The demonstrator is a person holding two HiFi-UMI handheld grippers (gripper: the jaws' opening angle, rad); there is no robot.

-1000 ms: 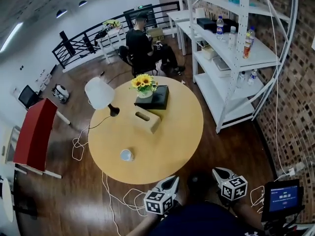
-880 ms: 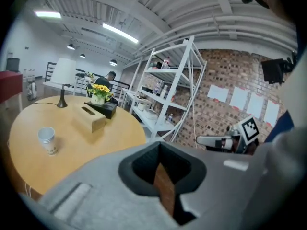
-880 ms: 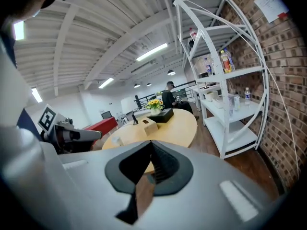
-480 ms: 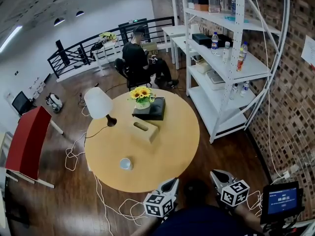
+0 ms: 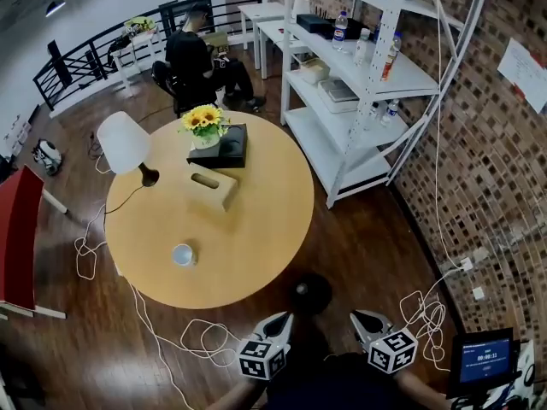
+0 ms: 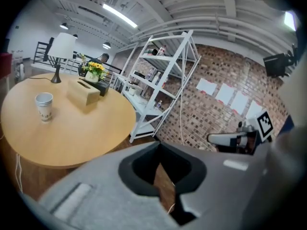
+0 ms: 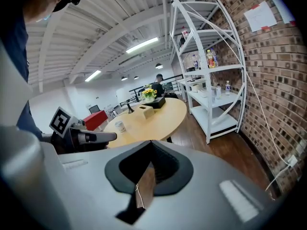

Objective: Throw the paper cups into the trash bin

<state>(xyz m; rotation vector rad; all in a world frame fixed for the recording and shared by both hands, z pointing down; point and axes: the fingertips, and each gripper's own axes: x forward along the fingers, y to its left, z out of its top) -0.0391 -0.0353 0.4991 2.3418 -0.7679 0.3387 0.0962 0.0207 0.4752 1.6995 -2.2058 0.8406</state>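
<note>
A: Grippers first. State?
B: Left gripper: jaws together, tips meeting, nothing between them. Only floor shows through the notch. Right gripper: same, jaws closed on nothing. In the head view both sit low at the bottom edge, side by side, pointing toward the counter.
A: Touching anything?
B: No. Both are off the counter's near edge, apart from everything on it.
A: The cup?
B: One paper cup, upright, on the counter near its front-left edge as the head view shows it. It stands alone. The tissue box is further back, with the lamp and sunflowers beyond that. No second cup shows in any view.
A: The bin?
B: A dark round thing on the floor, just off the counter's near edge and ahead of the grippers, is most likely the trash bin. It is too dark to tell if anything is inside.
A: Progress, then?
B: Judged as the very start. The cup is untouched on the counter and neither gripper carries anything. Nothing reads as done.
A: What is left?
B: Practically all of it: reach the cup, open a gripper, close on the cup, carry it over the bin, let go. The left gripper is on the cup's side, so it looks the likelier one. A light empty cup could tip or crush if squeezed hard.
</note>
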